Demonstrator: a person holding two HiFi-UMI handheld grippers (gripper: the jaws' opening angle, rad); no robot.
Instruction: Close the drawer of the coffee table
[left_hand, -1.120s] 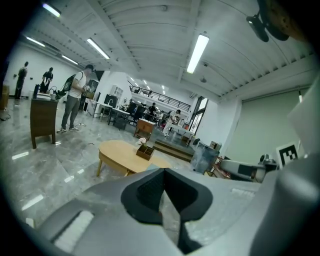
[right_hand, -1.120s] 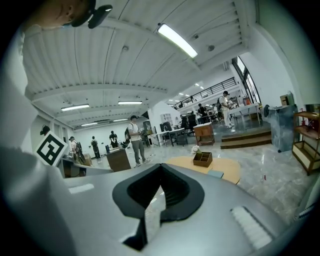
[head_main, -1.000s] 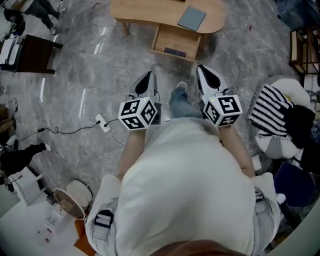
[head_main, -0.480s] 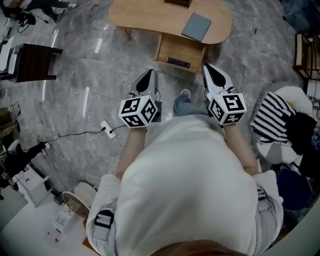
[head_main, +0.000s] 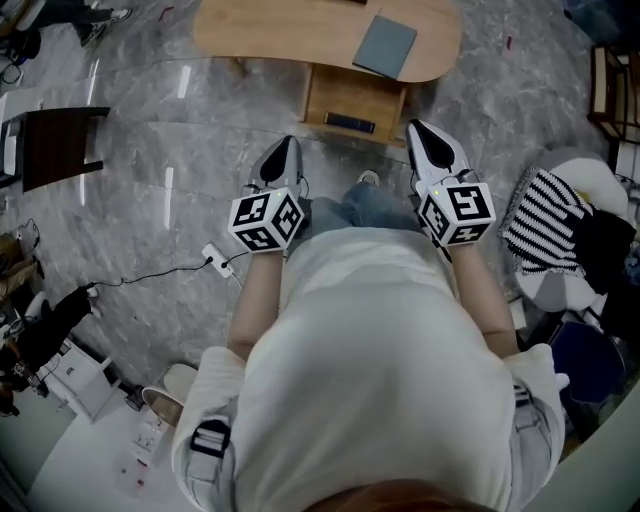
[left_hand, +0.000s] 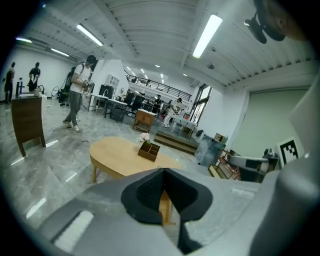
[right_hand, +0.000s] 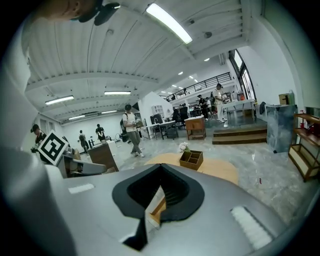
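The grey marble floor (head_main: 150, 150) fills most of the head view. At its far edge stands the low oval wooden counter (head_main: 270, 30), the coffee table of the task. The drawer (head_main: 352, 100) is pulled out of the counter's near side, toward the person. It lies straight ahead, between the lines of the two tools.

The left hand-held gripper (head_main: 287, 150) and the right hand-held gripper (head_main: 422, 135) are both clenched, jaws together, with nothing between them. Both point at the counter from short of the drawer front, and neither appears to touch it. In the head view the right one sits nearer the drawer's right corner.

A grey book (head_main: 385, 47) lies on the counter top above the drawer, and a small wooden organiser (left_hand: 149, 150) stands farther back. A thin dark item (head_main: 350, 122) rests just inside the drawer's front edge.

The step in hand looks like the approach. To do it well, I would:
- Lower the tools to the height of the drawer front, which sits low.
- Meet the front panel near its middle with a clenched tip, or with both tips evenly spaced.
- Push straight along the slide, since an off-centre shove would likely skew the drawer.
- Keep the push steady, as a light counter may skate on polished stone.
- Stop once the front sits flush.
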